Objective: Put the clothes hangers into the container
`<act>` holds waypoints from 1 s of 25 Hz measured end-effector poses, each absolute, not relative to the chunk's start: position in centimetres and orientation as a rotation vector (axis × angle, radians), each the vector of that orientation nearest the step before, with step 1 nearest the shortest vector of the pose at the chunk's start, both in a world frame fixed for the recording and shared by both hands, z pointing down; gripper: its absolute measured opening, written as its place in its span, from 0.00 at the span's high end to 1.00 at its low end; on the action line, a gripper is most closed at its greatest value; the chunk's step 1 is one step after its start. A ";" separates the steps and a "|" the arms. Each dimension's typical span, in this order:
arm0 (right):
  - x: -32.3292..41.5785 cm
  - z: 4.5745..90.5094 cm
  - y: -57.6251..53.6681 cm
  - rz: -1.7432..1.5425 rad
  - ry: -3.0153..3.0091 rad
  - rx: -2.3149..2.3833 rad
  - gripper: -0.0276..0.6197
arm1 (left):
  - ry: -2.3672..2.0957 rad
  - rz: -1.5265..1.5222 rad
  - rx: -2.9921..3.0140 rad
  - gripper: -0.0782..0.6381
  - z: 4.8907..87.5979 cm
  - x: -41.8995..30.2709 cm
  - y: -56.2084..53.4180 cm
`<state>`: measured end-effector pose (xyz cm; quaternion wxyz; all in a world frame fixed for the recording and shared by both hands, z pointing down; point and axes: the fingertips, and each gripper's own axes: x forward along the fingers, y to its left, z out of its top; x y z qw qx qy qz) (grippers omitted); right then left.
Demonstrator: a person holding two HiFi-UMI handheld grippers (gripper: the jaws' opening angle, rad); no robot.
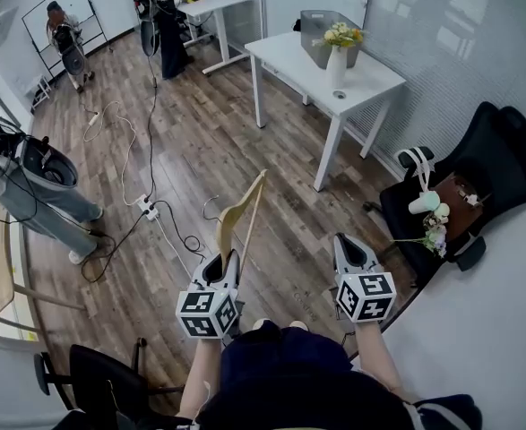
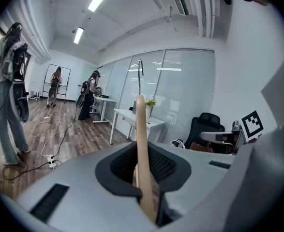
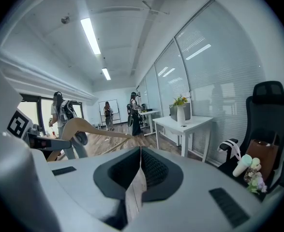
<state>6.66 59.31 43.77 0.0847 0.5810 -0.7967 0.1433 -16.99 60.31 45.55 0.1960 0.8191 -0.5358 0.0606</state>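
The left gripper [image 1: 219, 265] has its jaws clamped narrowly on one end of a pale wooden clothes hanger [image 1: 241, 211]. The hanger's long axis runs out ahead of those jaws and away from the person, edge-on in the left gripper view [image 2: 142, 144]. Just to its right, the right gripper [image 1: 351, 247] has its jaws pressed together on nothing.

Pale wooden hanger [image 1: 237, 215], upright in the left claw [image 1: 221, 265]
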 end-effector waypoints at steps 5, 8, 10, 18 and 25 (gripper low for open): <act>5.1 43.7 59.0 0.425 -2.372 1.760 0.91 | -1.482 0.169 2.314 0.82 45.7 -18.7 59.7; 4.2 43.9 58.6 0.423 -2.359 1.780 0.91 | -1.463 0.166 2.334 0.82 45.8 -19.6 58.9; 3.5 44.1 58.3 0.429 -2.351 1.796 0.91 | -1.450 0.166 2.346 0.82 45.7 -20.1 58.5; 1.1 44.4 57.1 0.430 -2.350 1.780 0.91 | -1.433 0.160 2.351 0.82 45.8 -21.7 57.0; 1.7 45.2 54.5 0.446 -2.364 1.773 0.91 | -1.435 0.177 2.326 0.82 46.9 -21.0 54.3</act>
